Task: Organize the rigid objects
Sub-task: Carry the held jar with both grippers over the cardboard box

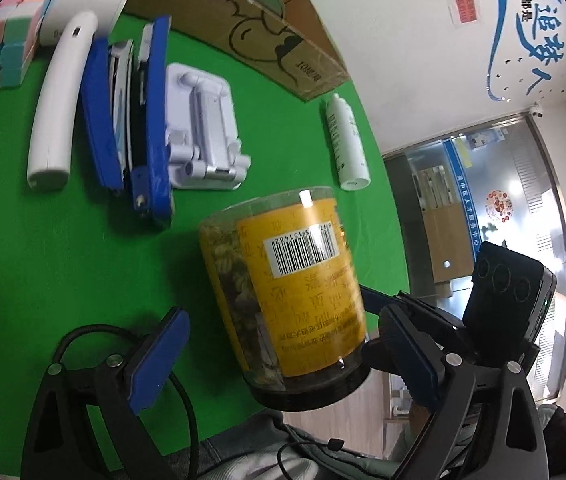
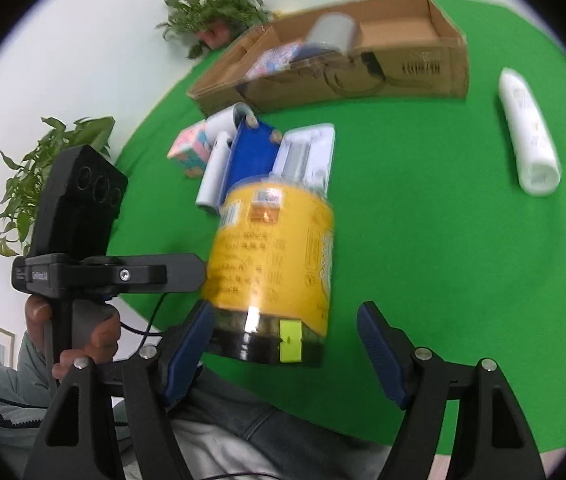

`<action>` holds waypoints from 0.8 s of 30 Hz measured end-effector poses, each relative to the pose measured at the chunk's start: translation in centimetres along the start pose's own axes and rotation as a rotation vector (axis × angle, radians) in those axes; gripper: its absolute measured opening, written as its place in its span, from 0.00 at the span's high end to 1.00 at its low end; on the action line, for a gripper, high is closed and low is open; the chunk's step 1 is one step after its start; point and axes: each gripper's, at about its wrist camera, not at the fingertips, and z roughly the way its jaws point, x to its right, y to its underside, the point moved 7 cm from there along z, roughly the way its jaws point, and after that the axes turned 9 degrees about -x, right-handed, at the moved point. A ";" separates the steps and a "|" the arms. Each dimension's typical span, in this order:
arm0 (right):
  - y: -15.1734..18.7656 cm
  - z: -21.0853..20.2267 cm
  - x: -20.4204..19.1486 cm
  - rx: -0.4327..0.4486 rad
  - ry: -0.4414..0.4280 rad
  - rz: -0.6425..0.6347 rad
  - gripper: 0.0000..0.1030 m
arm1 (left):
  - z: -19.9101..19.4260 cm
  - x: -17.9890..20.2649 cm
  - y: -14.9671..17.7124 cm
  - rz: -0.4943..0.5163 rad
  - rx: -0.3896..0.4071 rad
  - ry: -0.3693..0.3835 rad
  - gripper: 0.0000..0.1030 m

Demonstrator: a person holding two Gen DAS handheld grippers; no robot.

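A clear jar with a yellow label and a black lid lies tilted near the green table's front edge, its lid toward both cameras. Whether it rests on the cloth I cannot tell. My left gripper stands open around the lid end. Its left pad is clearly apart from the jar and its right pad is close against it. My right gripper is also open around the jar. There the left pad sits at the lid and the right pad is apart. In the right wrist view the left gripper's black finger meets the jar's side.
Beyond the jar lie a blue stapler, a white phone stand, a white curved handle, a pastel cube and a white bottle. An open cardboard box holding items stands at the back. Potted plants stand left.
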 end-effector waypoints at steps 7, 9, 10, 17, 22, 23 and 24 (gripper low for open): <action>0.5 2.8 -3.4 -0.085 -0.083 -0.031 0.26 | 0.7 -1.2 1.6 -0.065 -0.032 0.019 0.16; 0.4 3.4 -4.1 -0.095 -0.084 -0.037 0.25 | 0.4 -1.7 1.9 -0.085 -0.032 0.029 0.16; 0.3 3.6 -4.4 -0.099 -0.079 -0.044 0.25 | 0.4 -1.7 2.0 -0.091 -0.030 0.031 0.16; 0.0 4.5 -5.4 -0.112 -0.022 -0.055 0.23 | 1.0 -1.1 1.5 -0.088 -0.019 -0.020 0.15; -0.1 4.8 -5.3 -0.114 -0.005 -0.049 0.21 | 1.3 -0.5 1.1 -0.052 -0.019 -0.039 0.16; -0.2 4.9 -5.3 -0.112 -0.004 -0.048 0.21 | 1.3 -0.7 1.3 -0.046 -0.018 -0.042 0.16; -0.2 4.9 -5.3 -0.110 -0.005 -0.049 0.21 | 1.3 -0.6 1.0 -0.040 -0.014 -0.047 0.16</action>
